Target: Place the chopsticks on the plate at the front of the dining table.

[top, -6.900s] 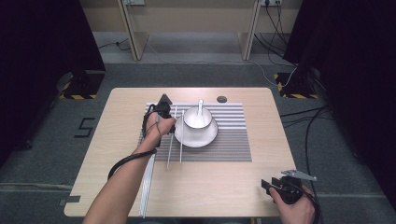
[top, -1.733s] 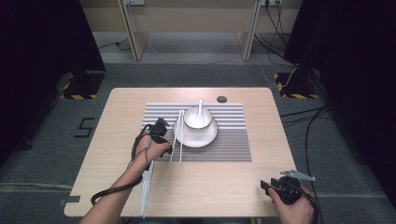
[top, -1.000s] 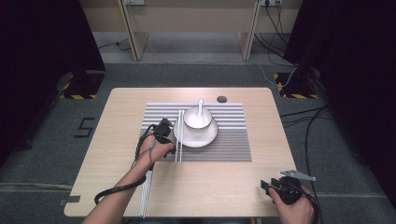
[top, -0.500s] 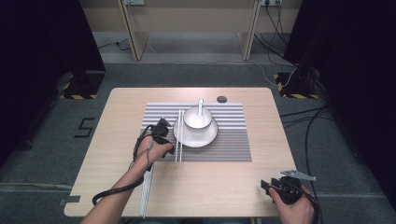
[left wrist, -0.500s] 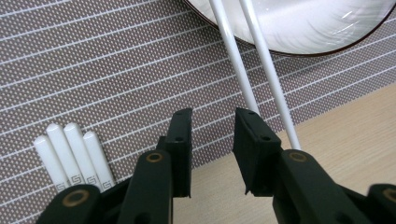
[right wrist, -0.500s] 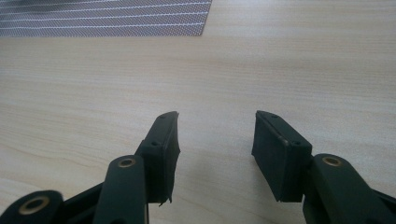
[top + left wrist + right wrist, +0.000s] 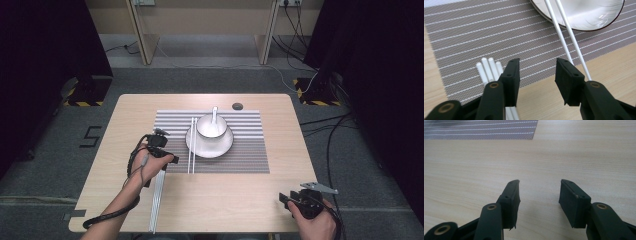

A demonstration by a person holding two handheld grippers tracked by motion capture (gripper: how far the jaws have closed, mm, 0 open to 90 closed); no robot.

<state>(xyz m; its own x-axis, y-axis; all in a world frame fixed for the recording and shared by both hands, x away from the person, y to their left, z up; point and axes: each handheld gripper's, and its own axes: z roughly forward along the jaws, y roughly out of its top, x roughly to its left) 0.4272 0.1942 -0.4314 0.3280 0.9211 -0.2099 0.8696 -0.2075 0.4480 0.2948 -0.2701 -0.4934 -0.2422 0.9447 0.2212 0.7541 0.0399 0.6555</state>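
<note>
Chopsticks (image 7: 564,37) lie on the striped placemat (image 7: 474,32), leaning on the plate (image 7: 584,15); left tool (image 7: 537,75) gapes empty nearby, right tool (image 7: 539,195) likewise over bare worktop (image 7: 549,157).

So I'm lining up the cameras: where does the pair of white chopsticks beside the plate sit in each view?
High view: pair of white chopsticks lies on the striped placemat, left of the plate.
Left gripper view: upper right, crossing the plate's rim.
Right gripper view: not in it.
Shared landmark: the placemat.

Lab: hazard-taped stands (image 7: 82,94), floor cables (image 7: 220,64), curtains.
</note>
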